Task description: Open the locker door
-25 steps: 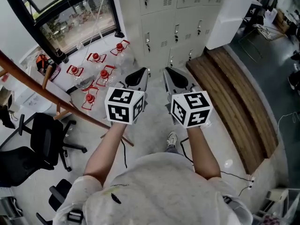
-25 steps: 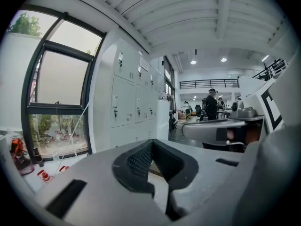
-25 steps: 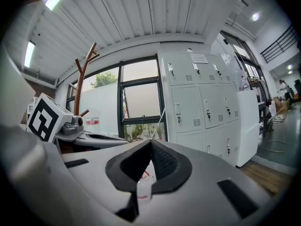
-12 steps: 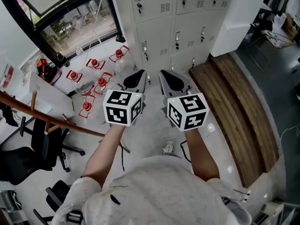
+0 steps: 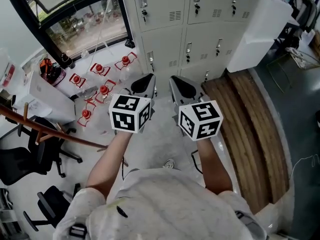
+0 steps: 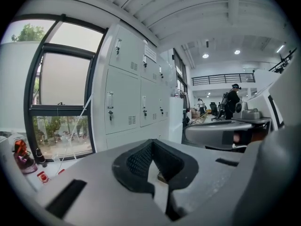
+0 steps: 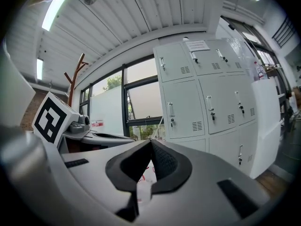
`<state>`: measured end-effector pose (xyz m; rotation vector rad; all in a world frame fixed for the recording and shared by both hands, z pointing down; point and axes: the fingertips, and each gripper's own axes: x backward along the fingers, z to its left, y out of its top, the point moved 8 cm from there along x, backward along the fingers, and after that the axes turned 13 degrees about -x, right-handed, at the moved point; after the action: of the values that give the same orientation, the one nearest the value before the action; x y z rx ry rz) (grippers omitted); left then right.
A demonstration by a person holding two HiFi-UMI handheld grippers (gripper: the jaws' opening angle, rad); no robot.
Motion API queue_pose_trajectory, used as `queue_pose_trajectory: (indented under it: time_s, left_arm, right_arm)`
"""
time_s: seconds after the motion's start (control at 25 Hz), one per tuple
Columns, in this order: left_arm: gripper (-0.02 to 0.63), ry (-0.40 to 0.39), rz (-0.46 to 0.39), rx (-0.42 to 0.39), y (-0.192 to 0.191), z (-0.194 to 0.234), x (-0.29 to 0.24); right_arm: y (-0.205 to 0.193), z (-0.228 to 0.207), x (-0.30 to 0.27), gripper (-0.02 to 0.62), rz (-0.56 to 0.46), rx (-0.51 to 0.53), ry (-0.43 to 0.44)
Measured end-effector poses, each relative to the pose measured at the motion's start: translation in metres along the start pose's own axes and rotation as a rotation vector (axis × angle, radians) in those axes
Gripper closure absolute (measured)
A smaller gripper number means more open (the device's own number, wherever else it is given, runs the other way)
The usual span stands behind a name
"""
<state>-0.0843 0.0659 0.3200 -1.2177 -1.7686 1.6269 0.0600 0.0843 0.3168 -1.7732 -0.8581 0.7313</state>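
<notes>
At the far left edge of the pale floor [image 5: 150, 144] stand black office chairs [image 5: 22, 166]. A brown wooden pole [image 5: 55, 134] slants across beside them, and a white box [image 5: 47, 96] sits just beyond. Along the floor's back edge, under a black-framed window [image 5: 75, 21], red-capped items [image 5: 102, 71] lie scattered. Right of the window rises a bank of pale grey lockers [image 5: 200, 19], running on towards the floor's back right corner. Each locker door [image 5: 162, 46] in sight is shut, with its handle and small vent showing.

The left gripper [image 5: 151, 76] and right gripper [image 5: 173, 78] are held side by side over the middle of the floor. They point towards the lockers but are well apart from them. The left gripper's jaws are closed tip to tip with nothing between them. The right gripper's jaws are likewise pressed together and empty.

Further right, a tall white cabinet [image 5: 260, 26] stands beside the lockers. A wooden platform [image 5: 252, 124] runs along the floor's right edge, with darker flooring [image 5: 300, 114] beyond it.
</notes>
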Motion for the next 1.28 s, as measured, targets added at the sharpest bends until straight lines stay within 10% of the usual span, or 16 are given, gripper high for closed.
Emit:
queue_pose_trajectory:
  time_s: [1.28]
  left_arm:
    - [0.6, 0.116, -0.011, 0.044, 0.008, 0.102, -0.107]
  right_arm:
    - [0.048, -0.055, -0.136, 0.592, 0.025, 0.07, 0.155]
